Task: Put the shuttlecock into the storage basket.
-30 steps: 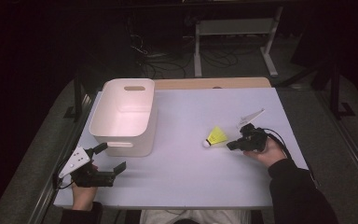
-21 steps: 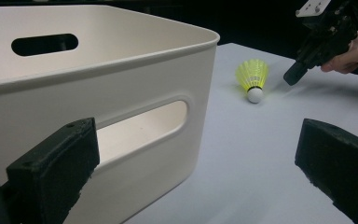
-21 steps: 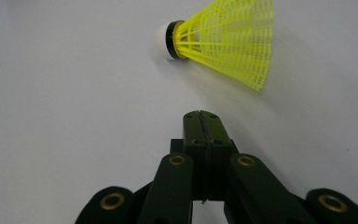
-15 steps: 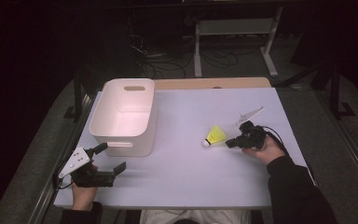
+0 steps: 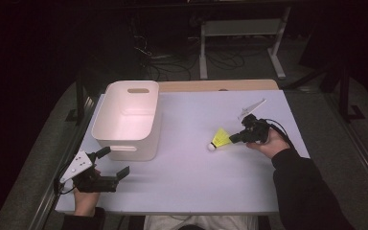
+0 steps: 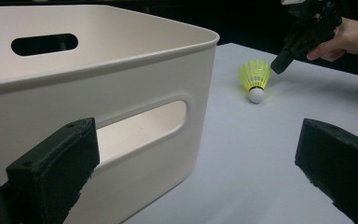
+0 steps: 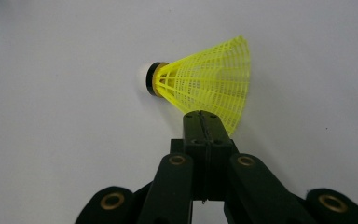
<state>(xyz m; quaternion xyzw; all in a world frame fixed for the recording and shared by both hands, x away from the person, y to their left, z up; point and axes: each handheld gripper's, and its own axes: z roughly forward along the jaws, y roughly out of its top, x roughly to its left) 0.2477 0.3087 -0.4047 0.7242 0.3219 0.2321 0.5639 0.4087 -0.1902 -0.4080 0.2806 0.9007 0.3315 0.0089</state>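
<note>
The yellow shuttlecock (image 5: 219, 138) lies on its side on the pale surface (image 5: 196, 177), right of centre, white cork end pointing toward me and the skirt toward my right claw (image 5: 233, 139). In the right claw's own view the jaws are pressed together with no gap, their tip at the lower rim of the skirt (image 7: 214, 81); I cannot tell whether a strand of mesh is pinched between them or the tip merely touches it.

The white bin (image 5: 128, 118) stands well apart to the left, open side up. My left claw (image 5: 112, 163) hovers just in front of its near wall, jaws spread wide and holding nothing.

My worry is the grip: if only the skirt's edge is caught, the mesh may flex and slip free on lifting, or the light shuttlecock may roll off, nudged by the closed tip.

Against the frame a second ago, the shuttlecock sits in the same spot, the right claw has shifted only slightly at the skirt, and the left claw has not moved.
</note>
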